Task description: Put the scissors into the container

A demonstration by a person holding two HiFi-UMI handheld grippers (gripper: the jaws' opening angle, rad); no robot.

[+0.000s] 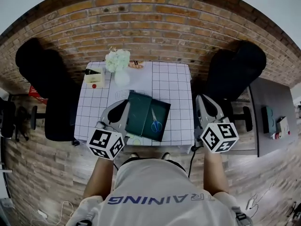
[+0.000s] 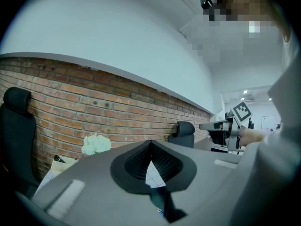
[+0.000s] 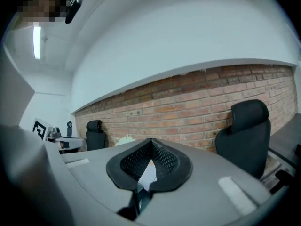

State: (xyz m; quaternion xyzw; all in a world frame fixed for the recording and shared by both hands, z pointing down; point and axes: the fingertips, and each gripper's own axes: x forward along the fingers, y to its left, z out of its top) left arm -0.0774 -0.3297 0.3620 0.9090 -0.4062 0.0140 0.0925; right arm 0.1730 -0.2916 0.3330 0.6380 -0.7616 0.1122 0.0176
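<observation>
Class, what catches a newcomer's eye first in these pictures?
Blue-handled scissors lie on the dark green container at the front centre of the table. The left gripper and right gripper flank it, both shut and empty. White flowers stand at the back.

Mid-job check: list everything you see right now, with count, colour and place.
table: one, white grid cover, centre
container: one, dark green, by the table's near edge
scissors: one pair, blue handles, lying in the container's right part
flowers: one bunch, white, in a white vase at the table's back
box: one, pale, with something red, back left corner
office chairs: two, black, left and right of the table
side table: one, grey, far right, small devices on it
left hand-held gripper: grey, jaws together, empty, at the container's left edge
right hand-held gripper: grey, jaws together, empty, beyond the table's right edge
</observation>
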